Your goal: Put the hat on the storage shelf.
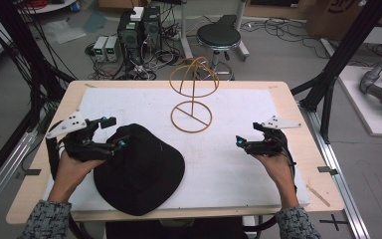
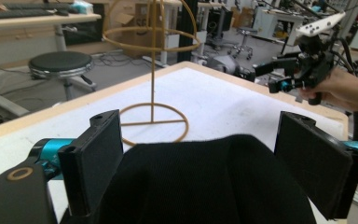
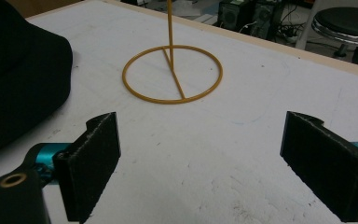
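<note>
Looking along my left gripper (image 2: 200,154), I saw its two black jaws spread wide with the crown of the black hat (image 2: 205,182) bulging up between them; the fabric sat close against the inner face of the near jaw but I could not tell whether either pad actually touched it, so the gripper was released, not clamped. From the high view the left gripper (image 1: 110,134) sat at the hat's (image 1: 142,172) upper edge, my left hand (image 1: 72,169) just behind it.

Beyond the left gripper's jaws, straight ahead, stood the yellow wire hat stand (image 2: 153,74), its ring base (image 2: 154,122) flat on the white mat (image 2: 223,98) just past the hat's far side. The hat lay on the tabletop (image 1: 298,114), apart from the stand (image 1: 193,94).

My right gripper (image 3: 200,158) was also released, jaws wide apart above bare mat (image 3: 214,177). Ahead of it and slightly to its left lay the stand's ring base (image 3: 172,73); the hat (image 3: 18,70) was off to its left. From above, the right gripper (image 1: 241,142) was well apart from both hat and stand, held in my right hand (image 1: 277,167).
</note>
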The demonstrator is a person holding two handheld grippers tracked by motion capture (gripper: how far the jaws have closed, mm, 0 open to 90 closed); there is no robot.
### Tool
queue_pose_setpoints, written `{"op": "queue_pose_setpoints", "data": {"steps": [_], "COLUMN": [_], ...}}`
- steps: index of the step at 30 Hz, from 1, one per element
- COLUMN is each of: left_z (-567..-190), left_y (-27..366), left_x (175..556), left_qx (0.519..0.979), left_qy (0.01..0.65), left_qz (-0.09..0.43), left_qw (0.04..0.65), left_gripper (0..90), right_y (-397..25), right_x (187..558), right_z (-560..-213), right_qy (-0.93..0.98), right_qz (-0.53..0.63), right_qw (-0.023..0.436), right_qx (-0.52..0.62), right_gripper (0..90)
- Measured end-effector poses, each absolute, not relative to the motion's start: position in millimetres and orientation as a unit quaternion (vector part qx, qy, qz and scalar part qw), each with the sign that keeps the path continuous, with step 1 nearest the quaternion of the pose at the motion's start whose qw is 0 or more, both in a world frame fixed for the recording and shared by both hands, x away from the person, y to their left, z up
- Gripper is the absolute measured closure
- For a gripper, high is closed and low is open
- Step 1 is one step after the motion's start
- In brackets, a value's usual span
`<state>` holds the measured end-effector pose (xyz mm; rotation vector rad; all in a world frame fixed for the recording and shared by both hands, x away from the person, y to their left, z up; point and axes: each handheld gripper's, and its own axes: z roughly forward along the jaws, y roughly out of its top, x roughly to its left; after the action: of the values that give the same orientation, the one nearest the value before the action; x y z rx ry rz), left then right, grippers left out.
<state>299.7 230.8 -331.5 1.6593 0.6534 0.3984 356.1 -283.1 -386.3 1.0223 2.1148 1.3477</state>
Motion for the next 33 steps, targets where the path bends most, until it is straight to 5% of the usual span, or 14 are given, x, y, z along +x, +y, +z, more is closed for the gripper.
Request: {"op": "queue_pose_setpoints", "data": {"steps": [11,33], "left_z": [-348.5,-354.1], "left_y": [226.2,224.7], "left_x": [307.7,306.3], "left_qx": [0.735,0.744], "left_qy": [0.288,0.278], "left_qz": [0.145,0.116], "left_qw": [0.596,0.596], "left_gripper": [24.9,78.1], "right_y": [-283.4,-283.4], "right_x": [356.7,358.1], "right_z": [-387.0,-389.4], "right_qy": [0.764,0.769], "right_qz": [0.485,0.477], "right_qw": [0.212,0.21], "right_qx": [0.368,0.372], "right_gripper": [11.8,11.8]}}
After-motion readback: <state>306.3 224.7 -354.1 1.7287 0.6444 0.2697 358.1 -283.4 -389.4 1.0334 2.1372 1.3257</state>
